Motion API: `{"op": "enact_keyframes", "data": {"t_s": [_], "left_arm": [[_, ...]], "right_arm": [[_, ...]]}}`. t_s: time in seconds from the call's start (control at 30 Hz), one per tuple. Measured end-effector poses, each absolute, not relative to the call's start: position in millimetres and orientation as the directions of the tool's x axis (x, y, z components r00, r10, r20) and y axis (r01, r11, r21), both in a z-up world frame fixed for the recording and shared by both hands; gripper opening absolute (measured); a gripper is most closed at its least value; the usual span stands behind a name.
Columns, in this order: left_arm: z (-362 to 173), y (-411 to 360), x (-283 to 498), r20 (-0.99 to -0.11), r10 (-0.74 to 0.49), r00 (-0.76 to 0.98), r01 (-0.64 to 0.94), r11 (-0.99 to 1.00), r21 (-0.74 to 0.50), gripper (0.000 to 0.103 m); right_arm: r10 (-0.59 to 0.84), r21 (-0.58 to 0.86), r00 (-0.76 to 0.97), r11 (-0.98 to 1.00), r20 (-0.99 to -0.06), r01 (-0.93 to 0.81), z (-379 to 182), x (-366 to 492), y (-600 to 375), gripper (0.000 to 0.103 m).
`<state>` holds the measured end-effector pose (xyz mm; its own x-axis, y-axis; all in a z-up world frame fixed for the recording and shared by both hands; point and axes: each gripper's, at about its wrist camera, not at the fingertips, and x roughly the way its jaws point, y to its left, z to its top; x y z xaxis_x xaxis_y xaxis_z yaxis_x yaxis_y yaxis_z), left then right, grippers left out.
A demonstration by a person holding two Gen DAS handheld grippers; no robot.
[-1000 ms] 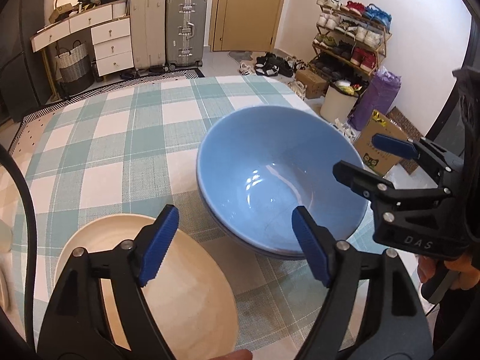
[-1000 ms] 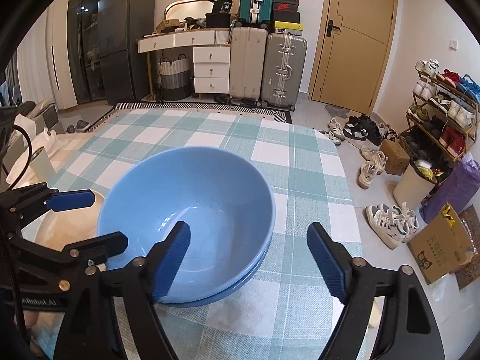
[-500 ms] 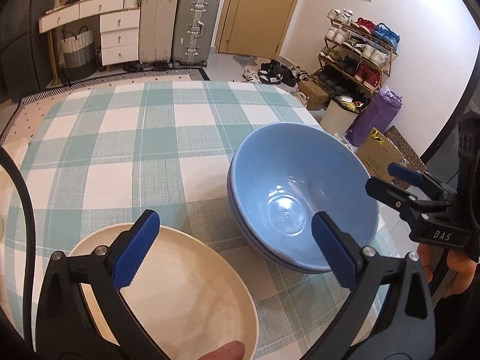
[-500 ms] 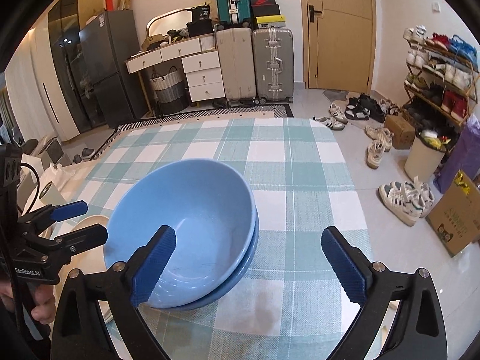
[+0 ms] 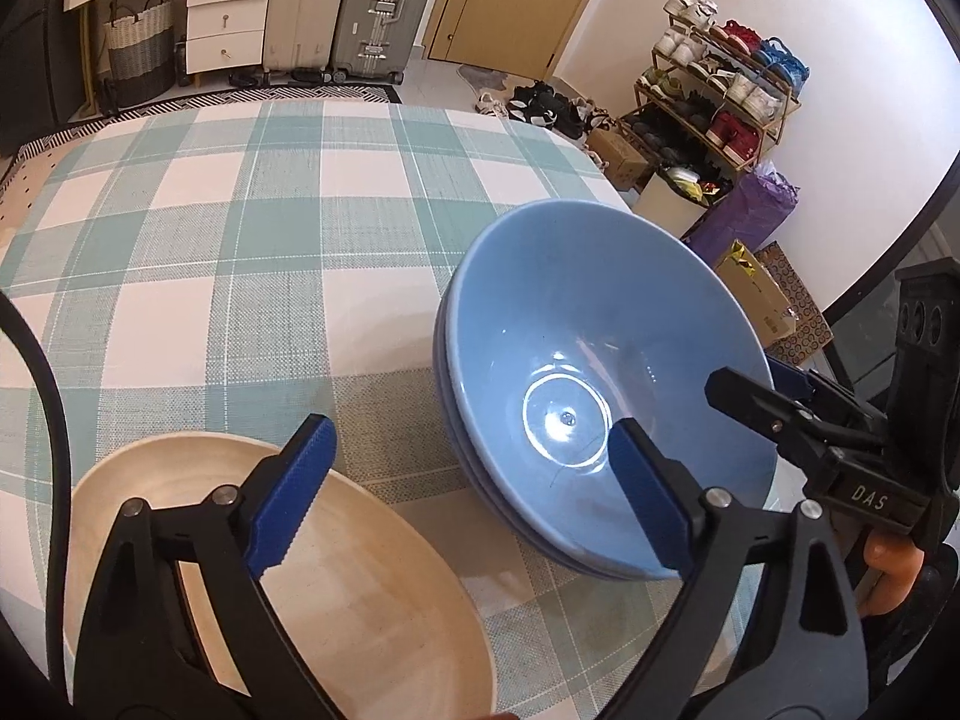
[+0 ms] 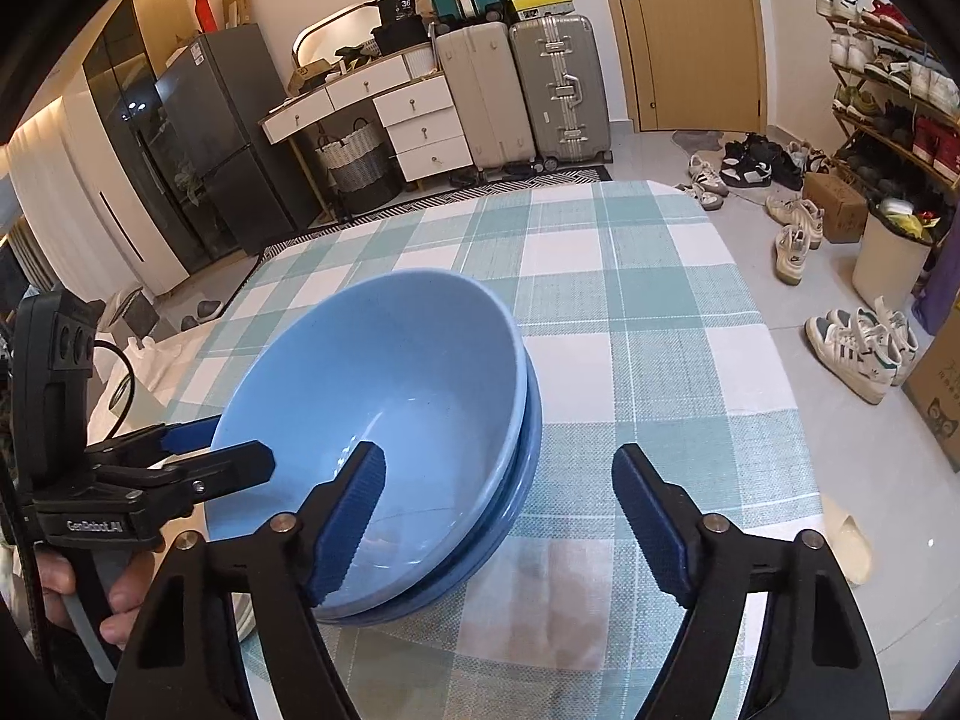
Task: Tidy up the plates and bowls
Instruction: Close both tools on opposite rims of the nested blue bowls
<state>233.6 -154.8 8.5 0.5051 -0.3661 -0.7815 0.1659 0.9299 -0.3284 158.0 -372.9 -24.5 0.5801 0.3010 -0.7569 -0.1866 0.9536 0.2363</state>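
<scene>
A nested stack of blue bowls (image 5: 588, 372) (image 6: 390, 396) stands on the checked tablecloth near the table's right edge. Beside it, at the near left, lies a cream shallow dish (image 5: 360, 600). My left gripper (image 5: 471, 498) (image 6: 210, 447) straddles the stack's left rim, one finger over the cream dish and one over the bowl's inside. Its jaws are closing, and the pads press on nothing. My right gripper (image 6: 501, 519) (image 5: 774, 387) straddles the opposite rim, with one finger inside the bowl and one over the cloth. Its jaws are closing too, clear of the bowl.
The green-and-white checked table (image 5: 252, 228) stretches away beyond the bowls. Its right edge (image 6: 774, 360) drops to a floor with shoes (image 6: 858, 348), a shoe rack (image 5: 720, 90) and a cardboard box (image 5: 756, 294). Suitcases (image 6: 558, 84) and drawers stand at the far wall.
Both grippers have sunk toward the blue bowls and rolled a little. Their jaws spread wider half a second ago and stand narrower now. The bowls and the cream dish have not moved.
</scene>
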Motion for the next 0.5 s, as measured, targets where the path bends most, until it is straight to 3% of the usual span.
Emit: {"op": "enact_keyframes", "data": {"t_s": [0.17,0.27,0.43,0.5], "left_arm": [[4.4,-159.6,237.1,-0.776,-0.387,0.498,0.175,0.921,-0.347,0.076],[2.9,-163.3,240.2,-0.775,-0.401,0.488,0.185,0.915,-0.357,0.067],[-2.6,-167.6,244.1,-0.790,-0.412,0.454,0.183,0.911,-0.370,0.039],[-4.7,-168.6,244.6,-0.795,-0.407,0.449,0.180,0.913,-0.366,0.036]], "right_arm": [[0.321,0.256,0.567,0.947,-0.759,-0.193,-29.3,160.1,-372.6,0.072],[0.336,0.268,0.555,0.942,-0.761,-0.203,-32.1,161.6,-370.9,0.063],[0.336,0.264,0.552,0.942,-0.763,-0.207,-34.7,161.8,-367.6,0.050],[0.338,0.266,0.549,0.941,-0.764,-0.209,-35.6,161.6,-366.5,0.043]]}}
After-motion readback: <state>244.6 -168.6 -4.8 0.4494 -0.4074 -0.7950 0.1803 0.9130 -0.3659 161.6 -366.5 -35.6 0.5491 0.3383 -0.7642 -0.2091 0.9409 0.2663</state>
